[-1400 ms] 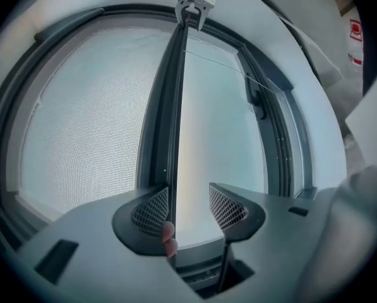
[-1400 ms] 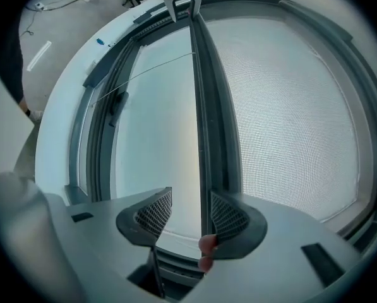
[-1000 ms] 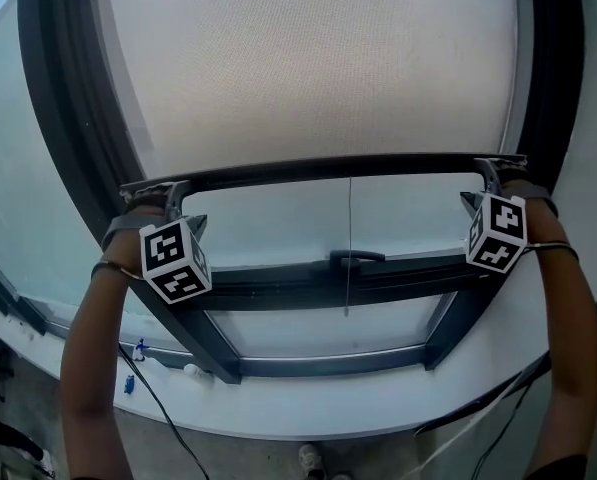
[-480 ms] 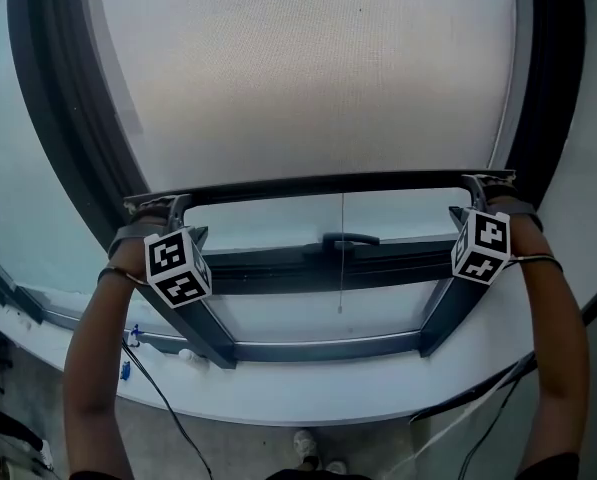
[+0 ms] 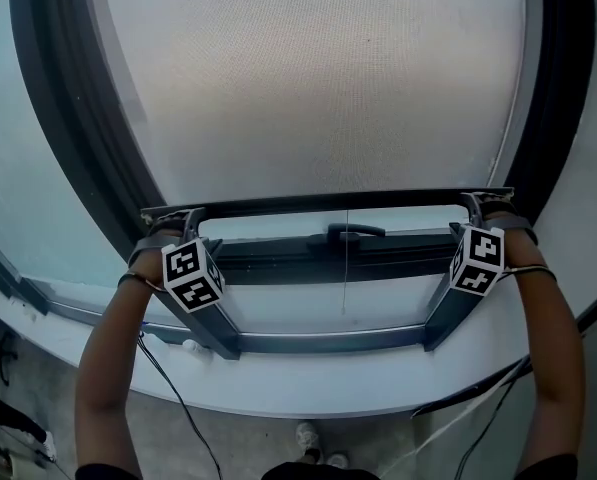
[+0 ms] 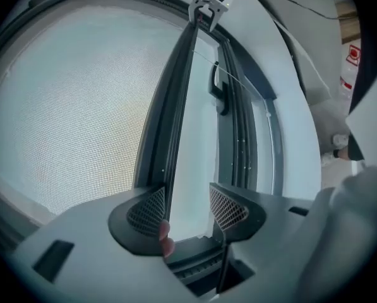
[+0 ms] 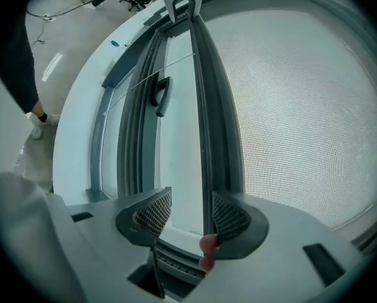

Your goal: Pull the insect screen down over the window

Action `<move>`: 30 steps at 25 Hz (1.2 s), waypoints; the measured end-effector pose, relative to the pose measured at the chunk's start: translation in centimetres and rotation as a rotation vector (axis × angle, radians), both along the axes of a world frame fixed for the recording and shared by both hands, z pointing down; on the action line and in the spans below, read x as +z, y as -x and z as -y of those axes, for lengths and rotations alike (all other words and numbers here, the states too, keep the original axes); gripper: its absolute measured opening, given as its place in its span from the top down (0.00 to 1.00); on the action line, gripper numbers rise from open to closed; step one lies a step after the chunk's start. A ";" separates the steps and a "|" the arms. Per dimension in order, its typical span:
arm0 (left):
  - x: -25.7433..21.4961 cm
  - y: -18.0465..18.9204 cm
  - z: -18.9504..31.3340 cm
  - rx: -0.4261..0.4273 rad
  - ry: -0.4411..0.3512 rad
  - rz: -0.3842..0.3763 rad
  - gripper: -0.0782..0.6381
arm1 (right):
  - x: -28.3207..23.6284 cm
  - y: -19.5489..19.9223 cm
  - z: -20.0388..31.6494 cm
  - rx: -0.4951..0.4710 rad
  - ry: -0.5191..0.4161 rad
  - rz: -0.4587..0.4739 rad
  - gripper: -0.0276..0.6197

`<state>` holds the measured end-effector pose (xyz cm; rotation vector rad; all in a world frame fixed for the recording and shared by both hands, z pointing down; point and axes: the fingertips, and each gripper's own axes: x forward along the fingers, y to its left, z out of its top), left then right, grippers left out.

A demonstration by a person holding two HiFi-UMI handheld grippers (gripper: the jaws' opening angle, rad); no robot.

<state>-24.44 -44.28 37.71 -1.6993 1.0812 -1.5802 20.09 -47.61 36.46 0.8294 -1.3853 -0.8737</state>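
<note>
Insect screen (image 5: pixel 308 78) covers most of the window, its bottom bar (image 5: pixel 328 204) just above the handle (image 5: pixel 356 231), hooked by left gripper (image 6: pixel 187 201) and right gripper (image 7: pixel 191 208), jaws wide apart and clamping nothing, so either could slip off or drag it crooked and jam it; white sill (image 5: pixel 308 388), grey floor (image 5: pixel 38 418) below.

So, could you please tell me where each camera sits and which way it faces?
Head view: on the person's head, looking down at the insect screen and its bar; both forearms, left gripper and right gripper show.
Left gripper view: on the left gripper, looking along the bar toward the right gripper; open jaws, a fingertip.
Right gripper view: the mirror, facing the left gripper.
Shared: all show the window handle.
</note>
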 end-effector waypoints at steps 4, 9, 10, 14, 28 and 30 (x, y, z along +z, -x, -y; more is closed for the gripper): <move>0.8 0.0 0.1 -0.009 0.000 -0.031 0.61 | 0.9 0.0 0.1 0.003 0.011 -0.010 0.67; 1.3 0.0 0.1 -0.008 0.004 -0.023 0.61 | 1.4 0.1 -0.1 0.005 0.017 -0.007 0.67; 1.4 -0.1 0.1 0.000 0.008 -0.024 0.61 | 1.6 0.0 -0.1 0.007 0.019 -0.012 0.67; 2.1 -0.1 -0.1 0.026 0.012 -0.041 0.61 | 2.3 -0.1 -0.1 0.010 0.028 -0.026 0.67; 8.1 0.2 -0.2 0.014 0.094 0.018 0.61 | 7.8 0.0 -0.5 0.009 0.128 -0.038 0.67; 8.5 0.2 -0.4 0.013 0.107 0.024 0.61 | 8.2 0.0 -0.7 0.010 0.140 -0.036 0.67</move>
